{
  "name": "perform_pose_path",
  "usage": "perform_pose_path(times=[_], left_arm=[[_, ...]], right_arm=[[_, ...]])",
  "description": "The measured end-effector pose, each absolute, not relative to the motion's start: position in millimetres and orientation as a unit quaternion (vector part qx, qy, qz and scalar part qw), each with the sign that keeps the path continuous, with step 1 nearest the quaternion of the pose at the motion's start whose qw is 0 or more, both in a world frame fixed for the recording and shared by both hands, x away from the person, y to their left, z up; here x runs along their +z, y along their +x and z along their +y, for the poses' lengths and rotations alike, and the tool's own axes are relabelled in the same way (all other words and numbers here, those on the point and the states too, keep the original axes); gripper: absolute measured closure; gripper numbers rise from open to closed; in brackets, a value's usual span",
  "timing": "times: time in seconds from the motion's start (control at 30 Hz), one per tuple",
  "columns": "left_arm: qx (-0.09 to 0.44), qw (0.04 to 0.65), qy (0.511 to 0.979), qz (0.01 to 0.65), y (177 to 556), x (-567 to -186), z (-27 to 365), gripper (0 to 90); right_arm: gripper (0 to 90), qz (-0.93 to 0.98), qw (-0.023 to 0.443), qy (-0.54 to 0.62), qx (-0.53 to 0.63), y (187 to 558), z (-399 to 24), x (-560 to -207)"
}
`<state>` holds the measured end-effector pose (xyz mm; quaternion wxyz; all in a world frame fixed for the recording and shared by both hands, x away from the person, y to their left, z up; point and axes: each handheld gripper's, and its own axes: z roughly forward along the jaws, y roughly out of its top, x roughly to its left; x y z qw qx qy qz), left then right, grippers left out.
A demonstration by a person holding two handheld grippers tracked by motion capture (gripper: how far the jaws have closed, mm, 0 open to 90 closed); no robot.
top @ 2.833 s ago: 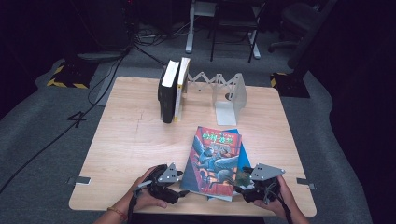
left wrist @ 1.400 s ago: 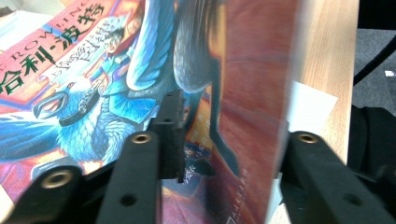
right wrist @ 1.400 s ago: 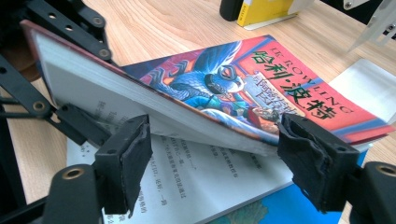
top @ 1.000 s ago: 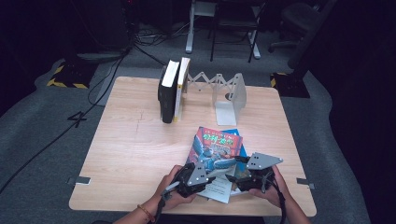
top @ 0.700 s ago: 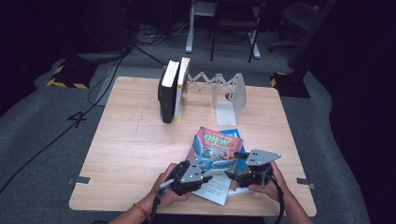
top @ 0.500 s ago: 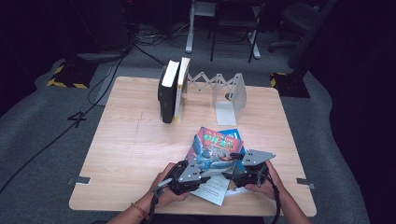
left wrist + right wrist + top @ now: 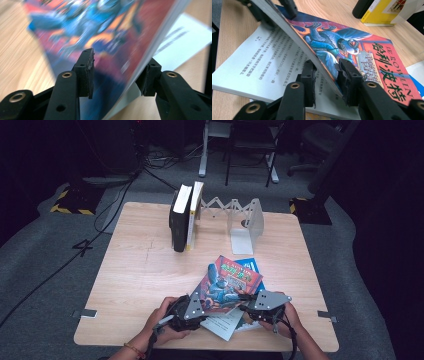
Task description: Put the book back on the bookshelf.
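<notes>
We have the colourful book [image 7: 227, 285] lying near the front edge of the surface [image 7: 135, 270], its cover and a sheaf of front pages lifted off the open white page [image 7: 224, 324] beneath, and this is where we could lose it. The right tongs [image 7: 326, 75] have just been closing and now straddle the edge of the raised sheaf, pads close on either side, though we cannot tell for certain that they bite. The left tongs [image 7: 117, 72] have just been opening and stand apart, with the cover's edge running loose between them, touching neither pad firmly. If the right grip is shallow or only on a few leaves, the sheaf may slide out and flop shut, or the thin pages may crease or tear under the pull (paper gives little warning). Lifting by one corner could also drag the whole book toward the front edge. The high view gives us the layout around the book: a blue book [image 7: 252, 266] peeking from under its far side, two upright books [image 7: 186, 217] well behind it, and a white folding bookend [image 7: 245, 222] to their right, with our left hand [image 7: 162, 317] and right hand [image 7: 290, 315] at the book's near corners. The right tongs' view alone shows printed text on the open page and the pads against the page edge; the left tongs' view alone shows the gap that leaves the cover free.
</notes>
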<state>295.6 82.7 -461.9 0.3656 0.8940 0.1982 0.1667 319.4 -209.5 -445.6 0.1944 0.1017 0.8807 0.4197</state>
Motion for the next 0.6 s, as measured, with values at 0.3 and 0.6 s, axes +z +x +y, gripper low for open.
perform_pose_path(times=[0.3, 0.6], left_arm=[[0.198, 0.37, 0.889, 0.184, 314, -458, 77, 67.9], [0.186, 0.373, 0.89, 0.184, 348, -457, 58, 62.9]], right_arm=[[80.1, 0.881, 0.206, 0.097, 0.415, 306, -210, -434], [82.9, 0.872, 0.233, 0.122, 0.412, 302, -217, -424]])
